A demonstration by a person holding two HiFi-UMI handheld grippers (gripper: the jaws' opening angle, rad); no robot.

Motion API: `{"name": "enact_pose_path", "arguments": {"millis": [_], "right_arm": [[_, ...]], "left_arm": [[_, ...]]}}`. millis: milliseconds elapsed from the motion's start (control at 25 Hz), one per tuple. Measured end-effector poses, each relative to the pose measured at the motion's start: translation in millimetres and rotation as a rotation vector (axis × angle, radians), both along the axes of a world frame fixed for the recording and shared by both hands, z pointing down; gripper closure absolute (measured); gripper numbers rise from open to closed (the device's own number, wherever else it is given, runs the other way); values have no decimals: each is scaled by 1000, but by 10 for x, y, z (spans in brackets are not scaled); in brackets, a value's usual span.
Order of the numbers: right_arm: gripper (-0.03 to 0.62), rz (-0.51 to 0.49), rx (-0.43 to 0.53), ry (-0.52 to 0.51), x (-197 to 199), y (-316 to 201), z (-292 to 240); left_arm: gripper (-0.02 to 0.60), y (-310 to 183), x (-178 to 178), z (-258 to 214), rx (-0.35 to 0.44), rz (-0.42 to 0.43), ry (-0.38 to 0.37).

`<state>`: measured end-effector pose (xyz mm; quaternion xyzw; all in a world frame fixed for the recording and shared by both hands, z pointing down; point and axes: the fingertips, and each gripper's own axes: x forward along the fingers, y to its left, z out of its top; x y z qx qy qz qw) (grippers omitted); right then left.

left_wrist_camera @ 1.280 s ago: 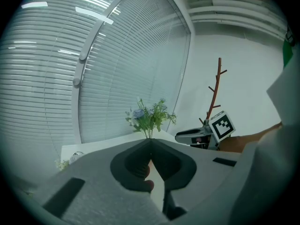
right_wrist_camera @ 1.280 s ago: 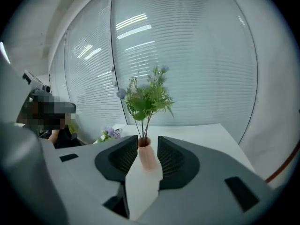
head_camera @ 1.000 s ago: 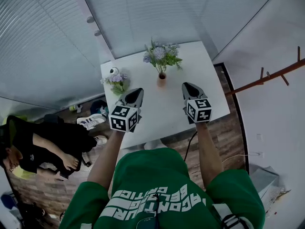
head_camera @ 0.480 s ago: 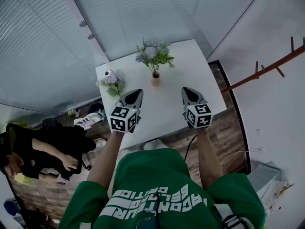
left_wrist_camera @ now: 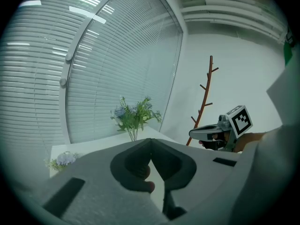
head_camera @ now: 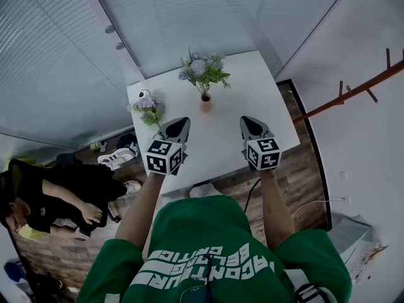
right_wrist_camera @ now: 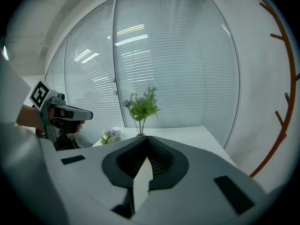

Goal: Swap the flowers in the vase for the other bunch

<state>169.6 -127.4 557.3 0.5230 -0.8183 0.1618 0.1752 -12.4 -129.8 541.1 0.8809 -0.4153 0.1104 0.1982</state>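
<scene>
While left tongs (head_camera: 178, 122) and right tongs (head_camera: 251, 122) are being held closed, empty, the small brown vase (head_camera: 206, 105) of upright lilac flowers (head_camera: 202, 69) is being faced ahead between them on the white table (head_camera: 252, 87), the loose lilac bunch (head_camera: 148, 108) lying nearer the left.

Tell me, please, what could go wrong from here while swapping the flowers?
1. The vase looks small under its tall flowers; pulling them out with one gripper may tip it.
2. The other bunch lies near the left edge of the table; a clumsy grab could push it off.
3. The left gripper and right gripper are both shut and must open first.
</scene>
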Motion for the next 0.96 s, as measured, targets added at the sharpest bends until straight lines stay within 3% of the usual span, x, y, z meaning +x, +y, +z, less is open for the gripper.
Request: {"name": "enact_pose_path", "arguments": {"millis": [960], "right_arm": [[580, -17, -22, 12, -29, 61, 85]], "left_arm": [[574, 31, -67, -43, -6, -19, 18]]}}
